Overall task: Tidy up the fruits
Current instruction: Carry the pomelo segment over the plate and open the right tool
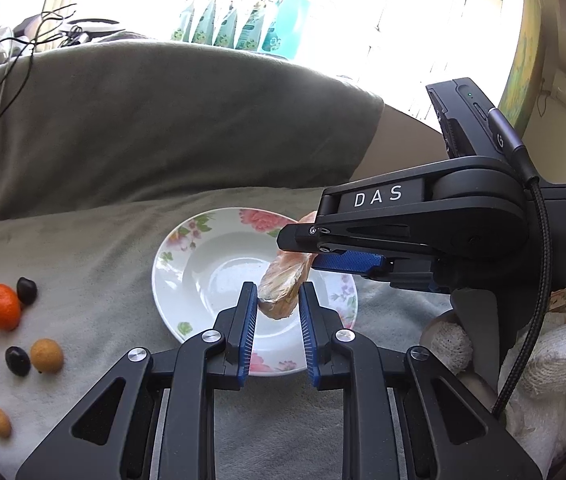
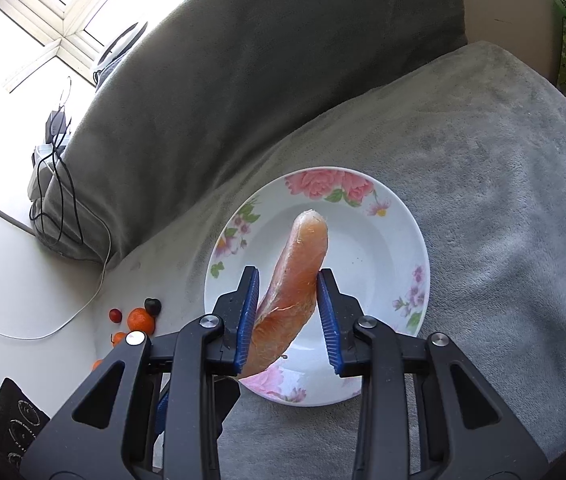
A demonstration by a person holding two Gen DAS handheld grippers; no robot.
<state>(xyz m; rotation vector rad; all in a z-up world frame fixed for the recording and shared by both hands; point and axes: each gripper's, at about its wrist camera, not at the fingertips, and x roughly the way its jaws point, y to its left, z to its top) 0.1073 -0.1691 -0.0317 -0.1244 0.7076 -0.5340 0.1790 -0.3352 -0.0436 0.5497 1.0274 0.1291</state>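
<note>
We see the right gripper (image 2: pixel 287 300) clamped on a wrapped orange sausage-shaped piece (image 2: pixel 299 276), held over the floral plate (image 2: pixel 399 216) on the grey blanket (image 2: pixel 503 200). Our left gripper (image 1: pixel 275 332) is drawn narrow, empty, beside it; small fruits (image 1: pixel 3 306) lie left of the plate.

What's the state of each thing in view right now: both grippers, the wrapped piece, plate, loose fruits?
right gripper: shut on the wrapped orange piece
wrapped orange piece: held above the plate, tilted
plate: upright on the grey blanket, bowl bare
left gripper: shut, holding nothing
small fruits: loose on the blanket, left of the plate
grey blanket: spread under the plate
</note>
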